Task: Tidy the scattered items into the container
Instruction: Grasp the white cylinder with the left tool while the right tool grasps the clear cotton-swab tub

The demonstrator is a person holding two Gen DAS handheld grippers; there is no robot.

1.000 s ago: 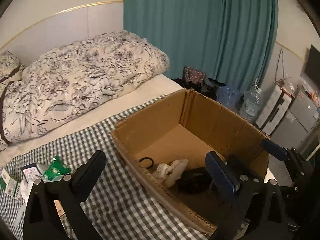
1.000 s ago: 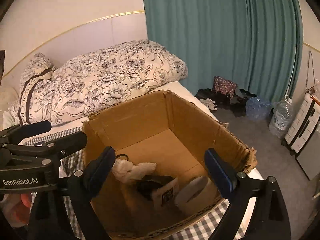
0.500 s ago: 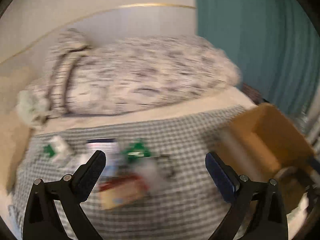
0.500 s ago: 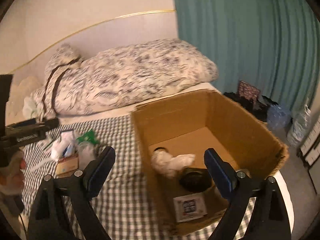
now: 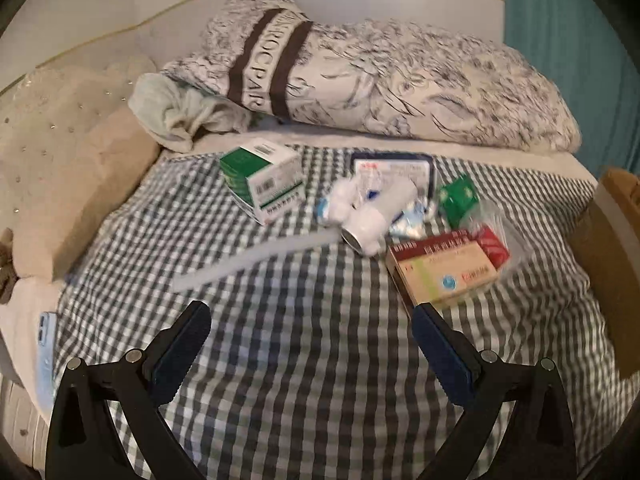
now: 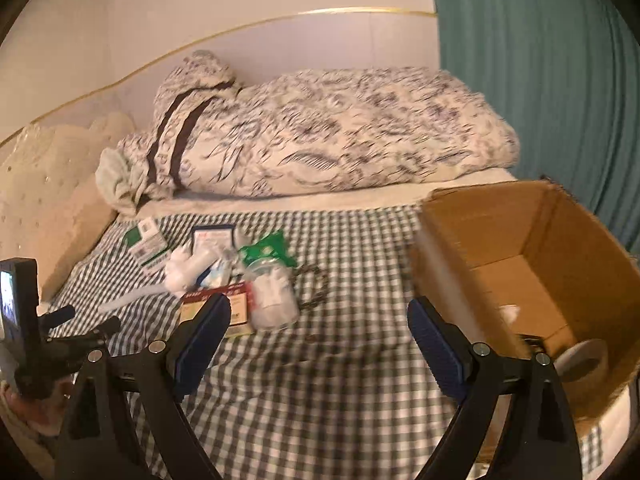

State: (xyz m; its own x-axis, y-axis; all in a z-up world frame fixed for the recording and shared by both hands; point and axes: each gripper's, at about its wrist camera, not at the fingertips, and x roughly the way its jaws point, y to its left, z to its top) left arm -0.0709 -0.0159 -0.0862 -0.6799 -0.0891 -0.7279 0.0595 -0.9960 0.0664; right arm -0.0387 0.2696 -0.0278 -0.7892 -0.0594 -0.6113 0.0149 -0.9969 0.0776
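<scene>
Bedroom: a bed under a checked cover, a floral pillow along the headboard, a teal curtain at the far side. Both views are slightly motion-blurred.

The left gripper hovers over bare cover, its fingers wide apart with nothing between them. The right gripper is likewise spread and empty.

The scattered items lie in a loose cluster ahead of the left fingers. A red and tan medicine box sits just beyond the right-hand fingertip. A white bottle lies on its side ahead of the gap, touching a crumpled wrapper. A green and white carton stands further ahead, toward the left-hand finger's side. A green sachet and a flat blue-edged packet lie behind those.

The cardboard box stands off the right-hand finger of the right gripper, already holding a roll of tape.

Judgement: the step in hand is the reach for the next item. The medicine box looks the best choice, being nearest, rigid and flat-sided. The fingers should straddle its narrow width and come low to the cover before closing. The clear plastic bag overlapping the medicine box's far end may drag along. The bottle would probably roll if nudged.
</scene>
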